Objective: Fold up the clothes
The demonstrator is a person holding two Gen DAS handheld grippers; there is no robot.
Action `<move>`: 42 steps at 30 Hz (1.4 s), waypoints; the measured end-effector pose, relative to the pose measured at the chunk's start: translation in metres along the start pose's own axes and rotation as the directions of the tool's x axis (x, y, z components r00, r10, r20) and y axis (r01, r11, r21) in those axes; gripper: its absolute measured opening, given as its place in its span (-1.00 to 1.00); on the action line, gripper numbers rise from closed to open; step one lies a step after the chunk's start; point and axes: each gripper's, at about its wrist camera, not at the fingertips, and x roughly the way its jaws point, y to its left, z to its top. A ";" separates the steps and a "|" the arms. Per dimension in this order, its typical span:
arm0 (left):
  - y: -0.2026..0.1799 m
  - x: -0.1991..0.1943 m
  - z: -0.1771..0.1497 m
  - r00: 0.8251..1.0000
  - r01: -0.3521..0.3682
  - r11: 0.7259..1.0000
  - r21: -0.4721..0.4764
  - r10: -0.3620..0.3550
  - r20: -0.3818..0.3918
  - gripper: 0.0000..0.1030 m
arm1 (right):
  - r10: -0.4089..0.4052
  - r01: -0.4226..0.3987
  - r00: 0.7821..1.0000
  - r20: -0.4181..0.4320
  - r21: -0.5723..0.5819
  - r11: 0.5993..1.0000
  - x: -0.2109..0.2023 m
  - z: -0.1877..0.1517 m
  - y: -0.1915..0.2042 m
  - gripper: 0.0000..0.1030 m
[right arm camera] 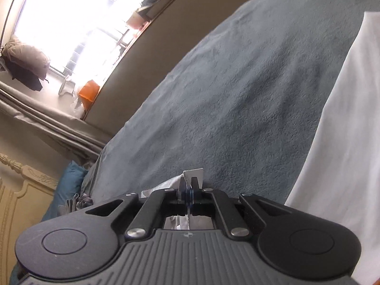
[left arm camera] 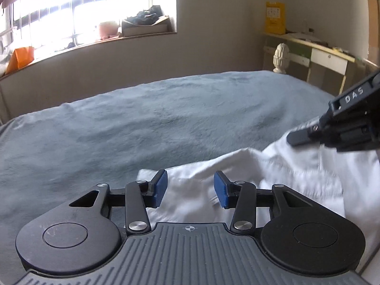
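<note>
- The white garment (left arm camera: 280,180) lies on the blue-grey blanket (left arm camera: 133,123) that covers the bed, at the near right side of the left wrist view.
- In that view the cloth runs as a broad band from the left tongs (left arm camera: 190,187) up and to the right, toward the right tongs (left arm camera: 294,139), so its visible long axis slants from lower left to upper right. Which end is the collar or hem cannot be told.
- A folded edge of the garment rises in a soft ridge just beyond the left tongs, and creases spread out from under the right tongs.
- The left tongs stand apart, their blue pads (left arm camera: 160,187) well separated, with white cloth showing in the gap below them; nothing is pinched between them.
- In the right wrist view the right tongs (right arm camera: 188,190) are pressed together on a thin edge of the white garment (right arm camera: 344,142), with a small corner of cloth sticking up past the tips.
- That view is tilted, and there the garment stretches as a long white strip along the right side, from the bottom edge to the upper right.
- Beyond the bed are a bright barred window (left arm camera: 78,7), an orange bag (left arm camera: 21,58) on the sill, and a pale desk (left arm camera: 315,52) at the far right.
</note>
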 end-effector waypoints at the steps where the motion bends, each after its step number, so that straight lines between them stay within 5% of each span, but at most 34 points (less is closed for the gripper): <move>1: -0.002 0.003 0.001 1.000 0.004 1.000 -0.008 -0.004 -0.002 -0.16 | -0.002 0.002 1.000 -0.014 0.012 1.000 0.002 0.001 -0.002 -0.97; 10: 0.000 0.013 0.011 1.000 0.001 0.995 -0.104 -0.001 0.005 -0.19 | 0.012 0.016 0.991 -0.130 0.210 0.978 0.030 -0.006 -0.038 -0.85; 19: 0.000 0.019 0.002 1.000 0.004 0.995 -0.102 -0.007 -0.031 -0.24 | 0.015 -0.008 0.990 0.139 -0.054 0.999 -0.018 -0.001 0.000 -0.98; 24: 0.011 0.021 0.011 1.000 0.020 0.976 -0.218 -0.021 0.000 -0.25 | -0.007 0.047 0.987 0.159 -0.249 0.967 -0.023 -0.003 0.029 -0.98; 30: -0.024 0.042 0.010 0.998 -0.017 0.999 -0.044 0.015 -0.056 -0.24 | 0.014 0.030 0.992 0.126 -0.337 0.941 -0.026 -0.008 0.047 -0.98; 42: 0.040 -0.008 0.005 0.998 -0.026 0.972 -0.233 0.011 -0.066 -0.18 | 0.066 -0.051 0.997 0.049 -0.249 0.967 0.003 -0.008 0.068 -0.98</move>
